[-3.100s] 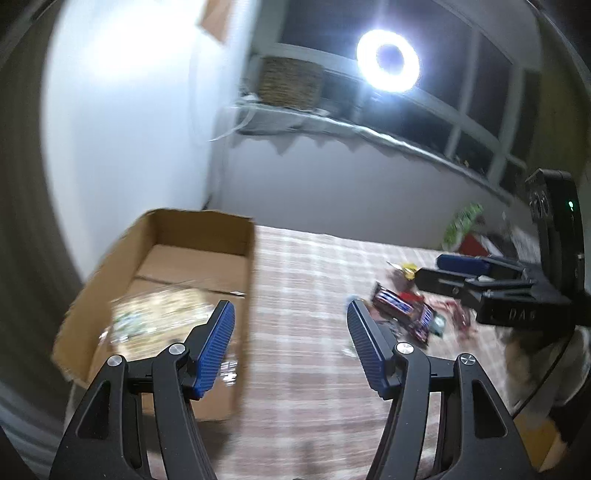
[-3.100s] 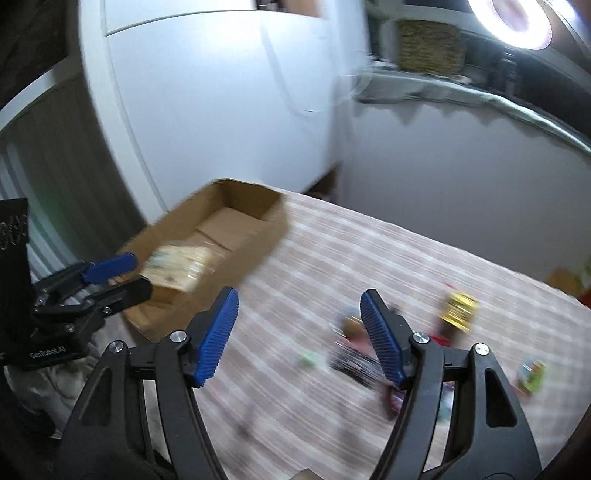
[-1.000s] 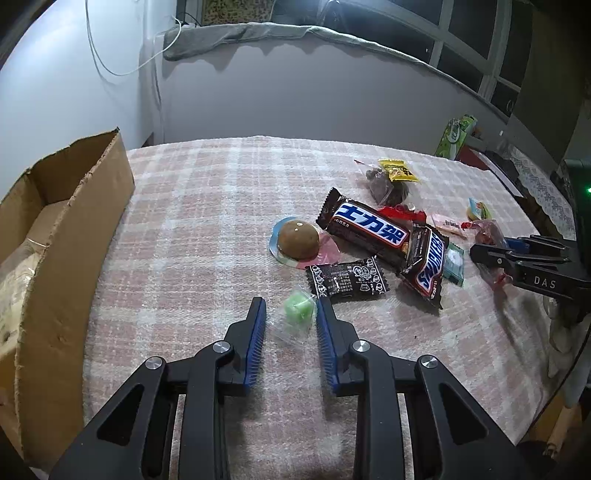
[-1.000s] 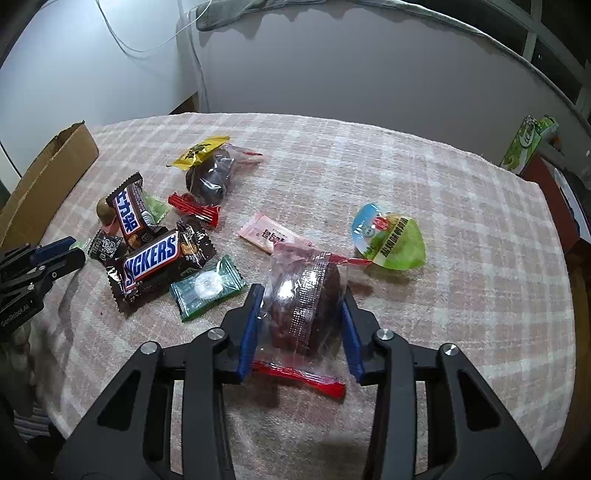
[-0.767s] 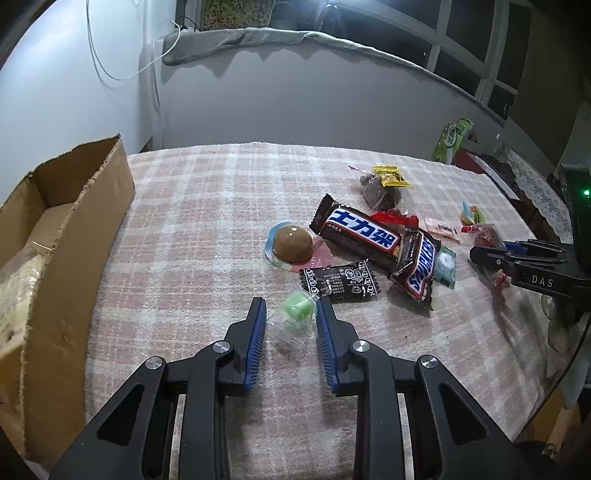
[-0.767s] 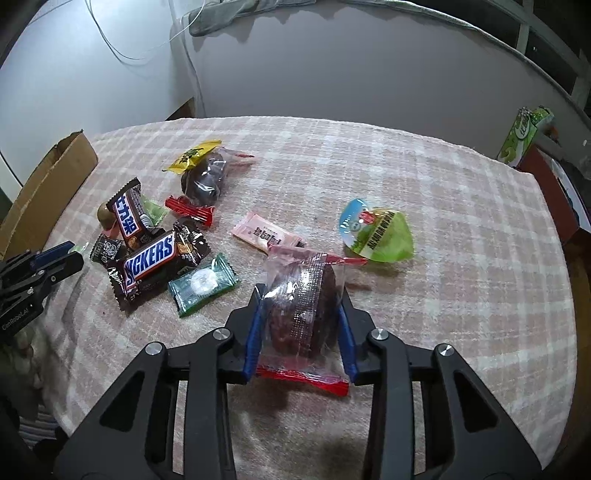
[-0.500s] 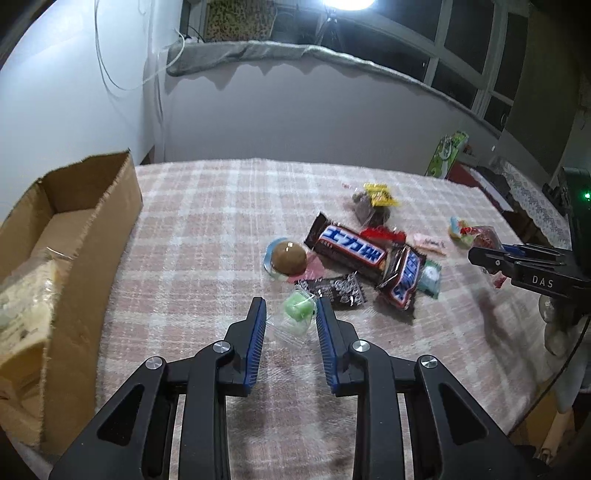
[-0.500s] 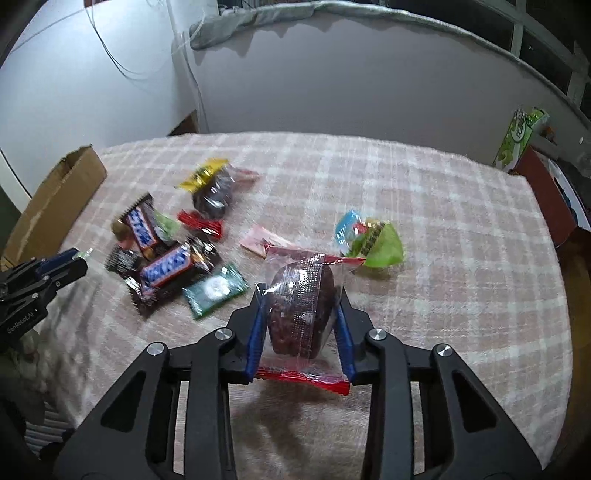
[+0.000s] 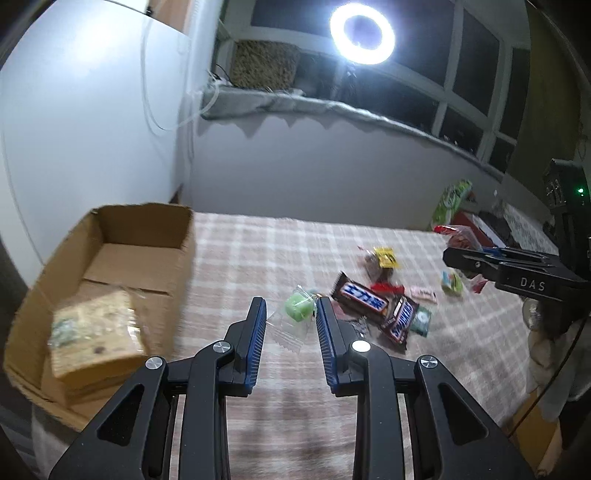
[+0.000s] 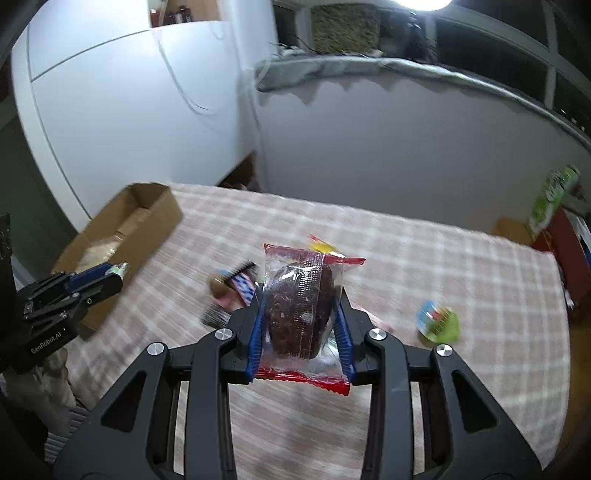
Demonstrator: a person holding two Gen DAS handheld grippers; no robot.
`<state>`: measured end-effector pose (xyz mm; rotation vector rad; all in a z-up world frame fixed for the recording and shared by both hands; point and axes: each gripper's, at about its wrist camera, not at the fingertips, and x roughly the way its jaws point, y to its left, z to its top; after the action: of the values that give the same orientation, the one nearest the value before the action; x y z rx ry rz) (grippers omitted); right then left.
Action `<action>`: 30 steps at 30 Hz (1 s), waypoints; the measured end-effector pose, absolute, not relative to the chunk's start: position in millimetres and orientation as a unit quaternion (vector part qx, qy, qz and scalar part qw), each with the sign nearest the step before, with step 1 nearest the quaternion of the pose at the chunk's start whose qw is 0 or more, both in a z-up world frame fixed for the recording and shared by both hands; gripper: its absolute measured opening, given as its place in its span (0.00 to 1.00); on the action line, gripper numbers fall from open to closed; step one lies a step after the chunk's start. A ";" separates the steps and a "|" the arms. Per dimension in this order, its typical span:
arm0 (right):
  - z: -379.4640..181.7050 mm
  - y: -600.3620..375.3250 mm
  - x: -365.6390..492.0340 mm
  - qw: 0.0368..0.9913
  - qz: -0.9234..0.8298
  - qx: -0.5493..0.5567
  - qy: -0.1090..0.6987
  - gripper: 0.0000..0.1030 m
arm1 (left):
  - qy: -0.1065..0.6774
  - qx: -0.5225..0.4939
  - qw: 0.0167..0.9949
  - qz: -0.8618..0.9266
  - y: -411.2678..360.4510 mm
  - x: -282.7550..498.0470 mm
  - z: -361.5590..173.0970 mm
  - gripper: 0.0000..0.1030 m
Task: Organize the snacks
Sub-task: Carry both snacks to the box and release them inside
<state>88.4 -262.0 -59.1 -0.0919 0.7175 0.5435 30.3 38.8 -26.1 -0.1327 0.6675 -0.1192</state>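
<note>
My left gripper (image 9: 290,314) is shut on a small green candy (image 9: 298,309) in a clear wrapper, held up off the plaid tablecloth (image 9: 258,251). My right gripper (image 10: 301,314) is shut on a dark round cake (image 10: 299,295) in a clear packet with red ends, also lifted clear of the cloth. An open cardboard box (image 9: 110,258) stands at the table's left, with a wrapped beige pack (image 9: 92,332) inside. Loose snacks lie mid-table: two Snickers bars (image 9: 364,295), a yellow packet (image 9: 384,256) and a green jelly cup (image 10: 439,319). The left wrist view shows the right gripper (image 9: 476,258) at far right.
A green carton (image 9: 452,199) and red items stand at the table's far right edge. A grey wall and a window sill run behind the table. A ring light (image 9: 362,31) glares above. The left gripper (image 10: 118,271) shows beside the box (image 10: 147,206) in the right wrist view.
Both grippers have risen, carrying the green candy and the dark cake off the cloth. Both views have tilted up, and the box now shows more fully at left.
</note>
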 end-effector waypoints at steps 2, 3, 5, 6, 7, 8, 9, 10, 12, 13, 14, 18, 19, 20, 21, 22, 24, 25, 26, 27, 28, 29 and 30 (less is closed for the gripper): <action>-53.3 -249.2 87.0 0.898 0.275 -0.043 0.340 0.34 | 0.318 -0.068 0.945 -0.046 47.7 26.2 -21.0 0.25; -50.3 -242.5 86.1 0.897 0.282 -0.043 0.337 0.34 | 0.312 -0.071 0.946 -0.038 53.7 23.6 -18.4 0.25; -45.1 -228.8 84.0 0.895 0.297 -0.042 0.330 0.34 | 0.306 -0.079 0.948 -0.026 63.5 20.0 -16.1 0.25; -42.3 -219.8 83.0 0.893 0.306 -0.042 0.327 0.34 | 0.302 -0.085 0.949 -0.019 69.5 17.8 -14.9 0.25; -42.0 -213.2 81.4 0.892 0.311 -0.041 0.325 0.34 | 0.299 -0.090 0.950 -0.012 75.8 15.3 -13.9 0.25; -39.9 -203.5 81.0 0.890 0.320 -0.040 0.322 0.34 | 0.296 -0.092 0.951 -0.005 80.9 12.6 -13.0 0.25; -39.2 -196.4 80.5 0.888 0.327 -0.040 0.322 0.34 | 0.295 -0.093 0.951 0.000 85.1 10.6 -12.6 0.25; -37.8 -188.1 79.1 0.885 0.335 -0.041 0.320 0.34 | 0.293 -0.094 0.951 0.007 90.7 7.7 -12.1 0.25; -35.3 -170.1 77.0 0.880 0.352 -0.045 0.317 0.34 | 0.292 -0.097 0.951 0.018 100.8 3.7 -12.3 0.25; -34.4 -161.3 76.3 0.877 0.359 -0.048 0.315 0.34 | 0.291 -0.099 0.951 0.023 105.0 2.3 -12.9 0.25; -33.7 -151.5 75.8 0.874 0.366 -0.052 0.314 0.34 | 0.291 -0.102 0.951 0.030 109.9 1.5 -13.8 0.25; -32.4 -110.3 79.4 0.857 0.399 -0.066 0.319 0.34 | 0.293 -0.107 0.949 0.050 129.5 -1.8 -17.6 0.25; -32.5 -102.0 80.1 0.855 0.402 -0.071 0.320 0.34 | 0.294 -0.110 0.948 0.055 134.9 -1.3 -19.3 0.25; -32.8 -91.5 81.4 0.852 0.408 -0.076 0.320 0.34 | 0.296 -0.112 0.946 0.061 140.7 0.0 -21.2 0.25; -34.0 -82.0 83.0 0.848 0.413 -0.081 0.321 0.34 | 0.298 -0.114 0.945 0.065 144.8 1.1 -22.5 0.25; -35.2 -75.2 83.2 0.846 0.416 -0.084 0.322 0.34 | 0.300 -0.115 0.944 0.070 150.7 3.4 -24.2 0.25; -38.9 -54.8 87.8 0.841 0.423 -0.095 0.325 0.34 | 0.304 -0.114 0.943 0.077 158.7 7.3 -26.9 0.25; -41.1 -44.7 89.8 0.837 0.426 -0.099 0.328 0.34 | 0.305 -0.117 0.942 0.081 164.1 9.8 -28.1 0.25; -43.0 -37.5 91.0 0.835 0.427 -0.103 0.330 0.34 | 0.306 -0.119 0.941 0.084 167.6 12.0 -29.0 0.25; -45.8 -28.4 93.0 0.833 0.429 -0.107 0.333 0.34 | 0.308 -0.120 0.940 0.085 171.4 13.8 -29.5 0.25; -48.4 -22.2 95.0 0.829 0.433 -0.110 0.337 0.34 | 0.309 -0.122 0.939 0.089 175.2 16.1 -30.5 0.25; -51.2 -15.9 96.4 0.824 0.437 -0.111 0.342 0.34 | 0.310 -0.126 0.938 0.092 177.8 17.5 -31.5 0.25; -54.5 -8.2 98.1 0.819 0.441 -0.113 0.348 0.34 | 0.311 -0.130 0.937 0.094 181.0 18.7 -32.9 0.25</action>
<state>98.1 -8.2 -54.5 -0.2409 0.7421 0.9393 18.7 181.0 -32.9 -0.2652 0.6363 0.1912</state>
